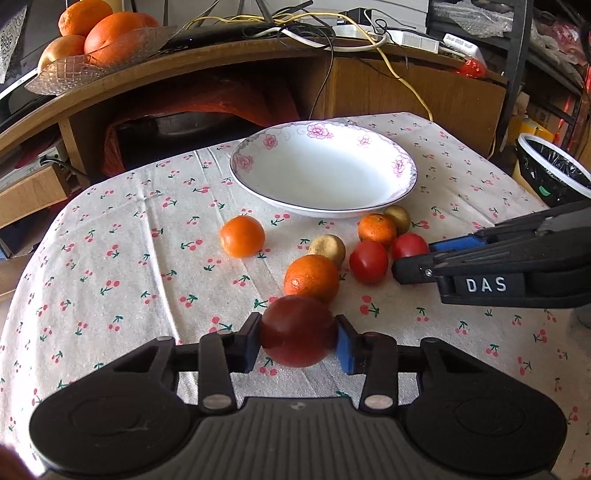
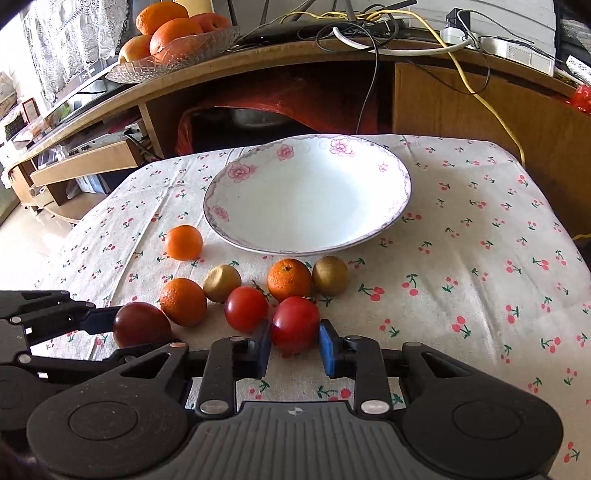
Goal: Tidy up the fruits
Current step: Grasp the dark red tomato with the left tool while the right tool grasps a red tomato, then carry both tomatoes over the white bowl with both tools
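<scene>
A white flowered plate (image 1: pixel 321 177) (image 2: pixel 310 199) sits empty at the back of the cherry-print tablecloth. In front of it lie three oranges (image 1: pixel 242 236) (image 1: pixel 312 278) (image 1: pixel 376 229), two brown kiwis (image 1: pixel 327 249) (image 1: pixel 398 218) and a red tomato (image 1: pixel 368 261). My left gripper (image 1: pixel 297 343) (image 2: pixel 138 334) is shut on a dark red fruit (image 1: pixel 297 330) (image 2: pixel 142 328) at the front left of the group. My right gripper (image 2: pixel 295 349) (image 1: pixel 415 254) has its blue pads (image 2: pixel 327 349) pressed on both sides of a second red tomato (image 2: pixel 295 323) (image 1: pixel 410 245) resting on the cloth.
A glass bowl of oranges (image 1: pixel 92 55) (image 2: pixel 173 40) stands on the wooden shelf behind the table, among tangled cables (image 1: pixel 369 33). A bin with a black liner (image 1: pixel 554 173) is at the table's right edge. Bare cloth lies to the left and right of the fruit.
</scene>
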Action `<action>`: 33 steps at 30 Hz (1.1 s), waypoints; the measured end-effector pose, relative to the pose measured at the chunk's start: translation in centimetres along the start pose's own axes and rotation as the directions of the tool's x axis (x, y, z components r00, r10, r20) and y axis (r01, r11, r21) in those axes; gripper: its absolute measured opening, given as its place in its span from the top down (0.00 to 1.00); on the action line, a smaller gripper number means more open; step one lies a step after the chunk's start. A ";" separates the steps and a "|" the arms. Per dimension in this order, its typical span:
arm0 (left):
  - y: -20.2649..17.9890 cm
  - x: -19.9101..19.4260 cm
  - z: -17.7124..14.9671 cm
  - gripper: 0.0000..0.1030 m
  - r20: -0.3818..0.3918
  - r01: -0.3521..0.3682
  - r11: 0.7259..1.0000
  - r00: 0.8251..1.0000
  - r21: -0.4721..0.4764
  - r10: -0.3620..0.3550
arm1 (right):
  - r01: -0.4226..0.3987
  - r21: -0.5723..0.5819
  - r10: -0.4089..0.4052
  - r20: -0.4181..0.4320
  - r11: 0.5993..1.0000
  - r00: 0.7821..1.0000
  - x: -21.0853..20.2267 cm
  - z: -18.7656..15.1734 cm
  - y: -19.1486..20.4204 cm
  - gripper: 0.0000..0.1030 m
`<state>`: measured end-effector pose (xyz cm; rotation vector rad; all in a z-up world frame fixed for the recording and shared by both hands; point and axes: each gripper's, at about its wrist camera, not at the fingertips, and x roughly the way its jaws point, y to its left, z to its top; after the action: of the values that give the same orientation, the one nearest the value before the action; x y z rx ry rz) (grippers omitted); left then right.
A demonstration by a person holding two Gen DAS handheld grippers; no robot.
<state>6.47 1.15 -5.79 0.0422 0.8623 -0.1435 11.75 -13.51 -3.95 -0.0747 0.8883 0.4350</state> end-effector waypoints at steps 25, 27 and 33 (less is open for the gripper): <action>0.3 -1.2 5.3 0.53 0.039 0.037 0.999 0.999 -0.036 -0.035 | -0.035 0.040 0.033 0.060 0.999 0.998 -3.3 2.4 0.3 0.78; 0.2 -0.6 6.2 0.53 0.041 0.034 0.999 0.999 -0.029 -0.033 | -0.029 0.041 0.026 0.067 0.999 0.997 -3.0 3.3 0.1 0.78; 0.9 1.3 8.6 0.53 0.041 0.037 0.999 0.999 -0.032 -0.036 | -0.010 0.030 0.007 0.086 0.999 0.996 -1.8 5.5 -0.6 0.78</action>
<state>13.95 1.12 -1.20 -0.0072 0.8248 -0.1635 15.00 -13.36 0.83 -0.0239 0.8102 0.4297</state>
